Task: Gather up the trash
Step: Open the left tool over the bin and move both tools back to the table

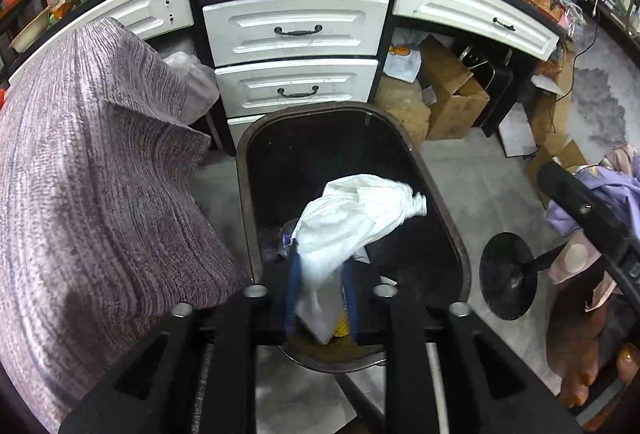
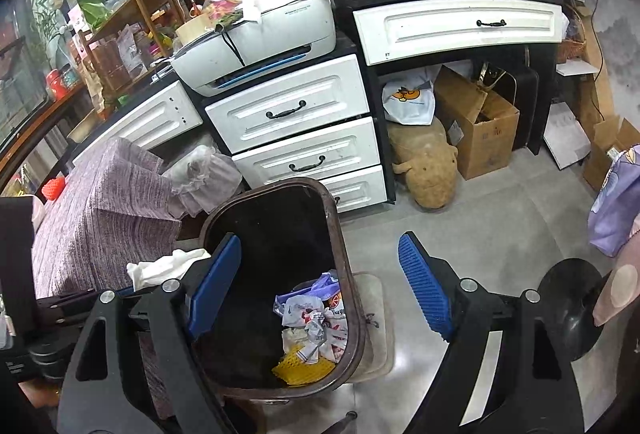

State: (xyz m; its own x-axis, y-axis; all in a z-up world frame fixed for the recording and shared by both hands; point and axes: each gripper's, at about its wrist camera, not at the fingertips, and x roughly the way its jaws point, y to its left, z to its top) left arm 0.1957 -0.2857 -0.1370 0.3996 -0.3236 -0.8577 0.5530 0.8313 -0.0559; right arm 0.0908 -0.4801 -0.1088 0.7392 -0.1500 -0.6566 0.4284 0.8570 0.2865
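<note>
Left gripper (image 1: 320, 298) fingers clamped, right gripper (image 2: 320, 286) spread

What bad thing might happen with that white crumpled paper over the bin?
The white paper is pinched only at one end by the left gripper, so it might slip early. It hangs near the bin rim, so it may land on the floor. The open right gripper might bump the bin.

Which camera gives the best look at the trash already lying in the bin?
The right wrist view: it looks down into the bin at the wrappers and yellow mesh. The left wrist view hides most behind the white tissue in the left tongs.
</note>
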